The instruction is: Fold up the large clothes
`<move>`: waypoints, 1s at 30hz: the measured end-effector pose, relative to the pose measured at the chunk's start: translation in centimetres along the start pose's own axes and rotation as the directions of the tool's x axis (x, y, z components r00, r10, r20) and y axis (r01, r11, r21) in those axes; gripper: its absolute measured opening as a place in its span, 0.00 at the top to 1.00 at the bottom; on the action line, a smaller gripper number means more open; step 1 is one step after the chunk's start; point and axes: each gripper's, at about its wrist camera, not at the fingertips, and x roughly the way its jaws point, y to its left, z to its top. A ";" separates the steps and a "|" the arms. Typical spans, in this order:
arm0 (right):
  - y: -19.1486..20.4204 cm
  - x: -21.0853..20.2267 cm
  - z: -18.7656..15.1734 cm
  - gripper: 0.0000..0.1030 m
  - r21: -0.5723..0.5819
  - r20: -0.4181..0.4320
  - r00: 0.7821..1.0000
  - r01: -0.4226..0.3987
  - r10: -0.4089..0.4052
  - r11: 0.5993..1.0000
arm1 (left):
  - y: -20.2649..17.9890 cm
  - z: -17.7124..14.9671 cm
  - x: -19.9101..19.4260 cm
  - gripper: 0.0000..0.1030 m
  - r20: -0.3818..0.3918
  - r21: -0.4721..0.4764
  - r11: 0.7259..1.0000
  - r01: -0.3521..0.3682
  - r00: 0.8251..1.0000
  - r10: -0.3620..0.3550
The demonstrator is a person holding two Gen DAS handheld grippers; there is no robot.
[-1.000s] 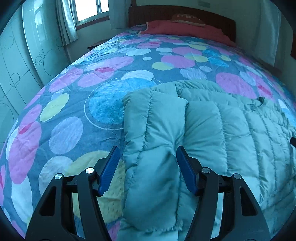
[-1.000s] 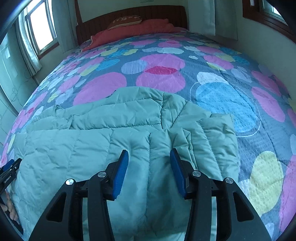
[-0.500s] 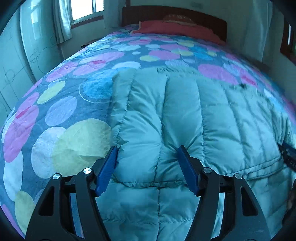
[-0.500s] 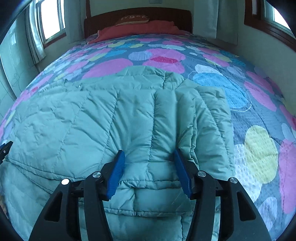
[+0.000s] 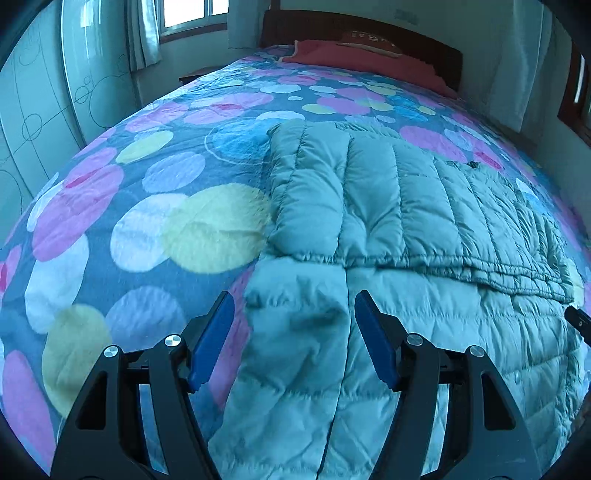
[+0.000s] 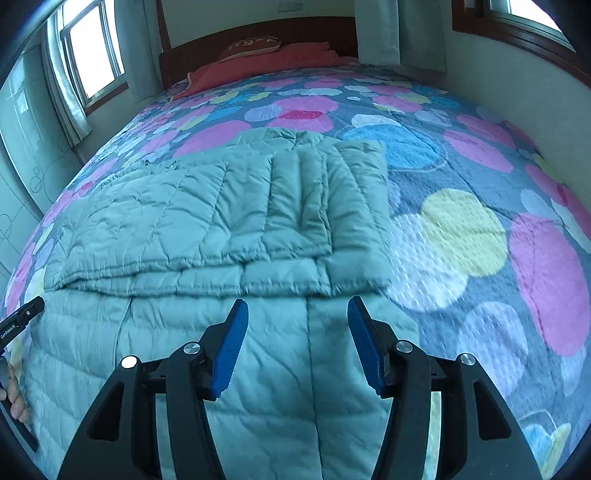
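While the folded green quilted jacket (image 5: 388, 229) lies across the bed's (image 5: 110, 206) near edge, we hold our left gripper (image 5: 293, 341) and right gripper (image 6: 297, 345) spread wide above it, pinching nothing.

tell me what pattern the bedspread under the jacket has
The bedspread is blue with big overlapping circles in pink, yellow, white and light blue; clearest in the right wrist view.

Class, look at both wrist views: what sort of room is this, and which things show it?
Most likely a home bedroom: a large bed in a spotted cover, a pillow against the wooden headboard, and curtained windows.
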 end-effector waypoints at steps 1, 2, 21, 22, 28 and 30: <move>-0.5 -0.6 -0.8 0.46 0.005 -0.005 1.000 0.005 -0.005 1.000 | 0.3 -0.7 -0.6 0.35 -0.004 -0.008 1.000 0.003 1.000 -0.003; -0.9 -1.3 -1.7 0.46 0.008 -0.011 1.000 0.008 -0.008 1.000 | 0.7 -1.5 -1.3 0.35 -0.007 -0.017 1.000 0.002 1.000 -0.002; -7.3 -8.7 -13.9 0.46 0.160 -0.060 0.998 0.005 0.004 0.987 | 8.0 -13.9 -11.0 0.34 -0.051 -0.264 0.963 -0.049 0.998 0.037; -7.3 -8.9 -14.3 0.46 0.166 -0.061 0.998 0.001 0.009 0.986 | 8.2 -14.4 -11.3 0.34 -0.054 -0.282 0.958 -0.047 0.998 0.033; -8.1 -9.6 -15.9 0.45 0.231 -0.066 0.997 -0.033 0.050 0.972 | 8.6 -16.5 -11.6 0.34 -0.091 -0.381 0.924 0.020 0.994 -0.059; -8.4 -9.8 -16.2 0.45 0.262 -0.064 0.996 -0.049 0.068 0.964 | 8.7 -17.0 -11.5 0.34 -0.099 -0.418 0.907 0.047 0.990 -0.097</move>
